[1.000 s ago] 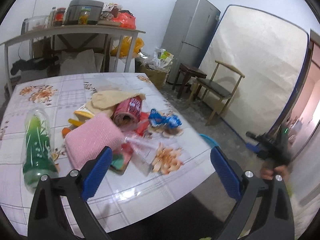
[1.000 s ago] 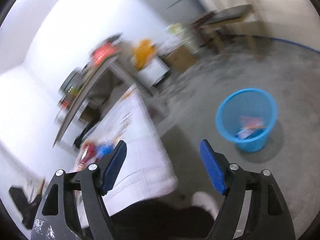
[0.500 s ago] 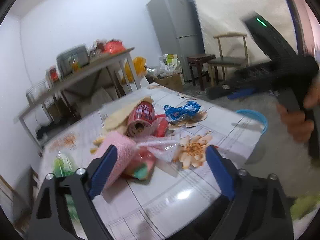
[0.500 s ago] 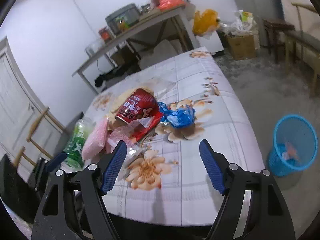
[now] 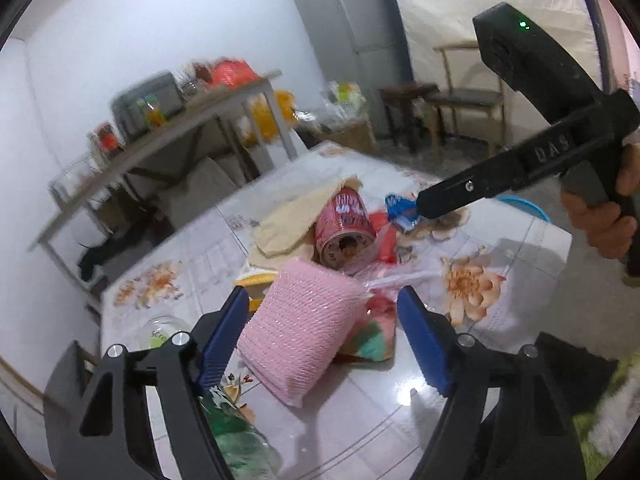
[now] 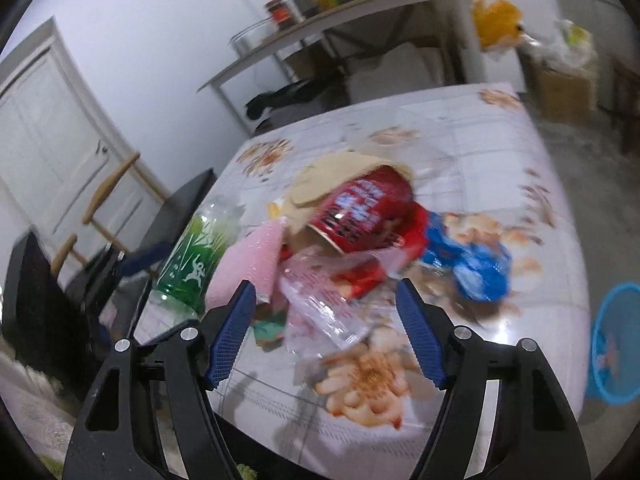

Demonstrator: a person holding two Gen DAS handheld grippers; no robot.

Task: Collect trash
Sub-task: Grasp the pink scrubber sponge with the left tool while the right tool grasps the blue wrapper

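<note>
Trash is piled on the flower-print table point(image 5: 500, 344): a pink ribbed cloth roll point(image 5: 296, 332), a red can point(image 5: 346, 228) on its side, a blue wrapper point(image 5: 400, 206), a beige sheet point(image 5: 296, 216), a clear plastic wrapper point(image 6: 320, 304) and a green bottle point(image 6: 192, 256). My left gripper point(image 5: 322, 320) straddles the pink roll. Its jaws are closing, and the right pad stands clear of the roll. My right gripper point(image 6: 326, 308) hangs open just above the clear wrapper, in front of the red can point(image 6: 364, 212). From the left wrist view its black body point(image 5: 500, 184) reaches in beside the blue wrapper.
A blue mesh bin point(image 6: 616, 344) with some trash stands on the floor past the table's right edge. A hand point(image 5: 600, 224) holds the right tool. Behind the table are a cluttered shelf table point(image 5: 180, 136), a fridge point(image 5: 352, 40), wooden chairs point(image 5: 464, 96) and a white door point(image 6: 52, 140).
My right gripper swung from above the floor and bin to over the trash pile. My left gripper rolled, closed in on the pink roll and its jaws narrowed.
</note>
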